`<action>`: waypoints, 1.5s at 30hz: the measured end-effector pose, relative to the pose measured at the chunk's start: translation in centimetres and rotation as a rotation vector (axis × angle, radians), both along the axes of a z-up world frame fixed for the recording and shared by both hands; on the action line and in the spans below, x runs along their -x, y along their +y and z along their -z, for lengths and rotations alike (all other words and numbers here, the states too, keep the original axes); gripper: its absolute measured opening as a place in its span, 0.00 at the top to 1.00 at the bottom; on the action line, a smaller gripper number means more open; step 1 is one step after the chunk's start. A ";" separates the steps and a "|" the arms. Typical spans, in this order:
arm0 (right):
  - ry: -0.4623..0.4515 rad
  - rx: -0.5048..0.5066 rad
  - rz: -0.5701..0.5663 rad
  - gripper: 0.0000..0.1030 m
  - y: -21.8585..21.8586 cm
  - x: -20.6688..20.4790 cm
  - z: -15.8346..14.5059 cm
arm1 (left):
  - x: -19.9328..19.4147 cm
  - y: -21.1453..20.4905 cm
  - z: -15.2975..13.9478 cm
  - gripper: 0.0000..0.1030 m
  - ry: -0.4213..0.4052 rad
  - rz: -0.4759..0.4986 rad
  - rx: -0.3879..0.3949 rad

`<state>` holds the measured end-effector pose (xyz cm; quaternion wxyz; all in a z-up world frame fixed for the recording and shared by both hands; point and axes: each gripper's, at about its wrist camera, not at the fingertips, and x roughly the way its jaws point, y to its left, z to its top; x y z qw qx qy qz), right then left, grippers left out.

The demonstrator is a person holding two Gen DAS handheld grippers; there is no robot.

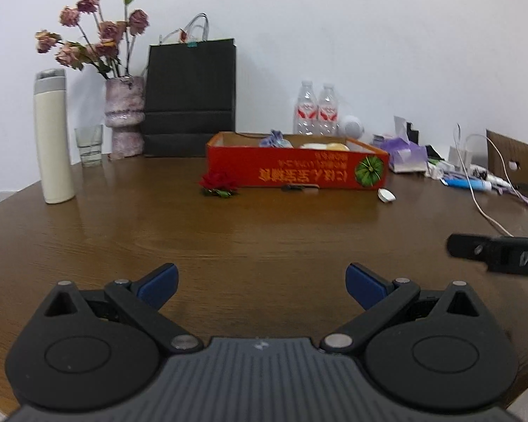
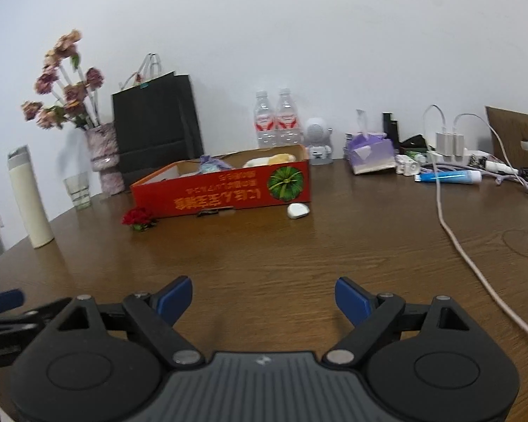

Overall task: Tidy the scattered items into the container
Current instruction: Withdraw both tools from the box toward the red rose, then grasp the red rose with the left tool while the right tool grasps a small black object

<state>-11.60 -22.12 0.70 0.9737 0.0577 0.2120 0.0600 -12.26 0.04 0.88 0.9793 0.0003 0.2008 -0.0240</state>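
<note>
A red cardboard box (image 1: 295, 172) (image 2: 221, 195) sits on the far middle of the brown table; a purple pouch (image 1: 275, 139) (image 2: 213, 164) and pale soft items (image 2: 269, 160) lie inside. A small red flower (image 1: 218, 184) (image 2: 138, 218) lies at its left corner. A white earbud case (image 1: 385, 195) (image 2: 298, 210) lies at its right corner, and a small dark item (image 1: 294, 187) (image 2: 207, 213) rests against its front. My left gripper (image 1: 262, 285) is open and empty, well short of the box. My right gripper (image 2: 264, 299) is open and empty too.
A white flask (image 1: 52, 137), a glass (image 1: 89, 145), a vase of dried roses (image 1: 125, 116) and a black paper bag (image 1: 190, 98) stand at the back left. Water bottles (image 2: 276, 121), a tissue pack (image 2: 369, 153), a blue tube (image 2: 447, 177) and charger cables (image 2: 450, 232) lie to the right.
</note>
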 end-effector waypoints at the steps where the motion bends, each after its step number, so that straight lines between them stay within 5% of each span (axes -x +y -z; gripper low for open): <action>1: 0.013 0.004 -0.007 0.15 0.3 -0.1 0.2 | -0.2 0.0 0.0 0.00 0.010 0.003 0.002; 7: 0.074 -0.008 -0.050 0.16 1.1 -2.6 -0.5 | -4.0 1.2 -2.6 0.00 -0.021 -0.001 -0.033; 13: 0.106 -0.009 -0.123 0.23 2.2 -10.6 -3.3 | -15.9 4.9 -4.9 0.00 0.099 0.037 -0.036; 21: 0.166 0.058 -0.169 0.45 6.0 -22.8 -2.3 | -27.8 7.0 -1.8 0.00 0.218 0.022 -0.003; 26: 0.222 0.036 -0.170 0.54 7.8 -27.4 -0.6 | -28.7 7.5 -0.9 0.03 0.184 0.044 -0.025; 34: 0.215 0.101 -0.183 0.59 11.1 -29.5 0.2 | -28.2 8.2 -1.6 0.53 0.179 0.021 0.020; 45: 0.206 0.144 -0.134 0.78 12.7 -29.9 0.7 | -27.6 7.7 -1.2 0.69 0.159 0.055 -0.005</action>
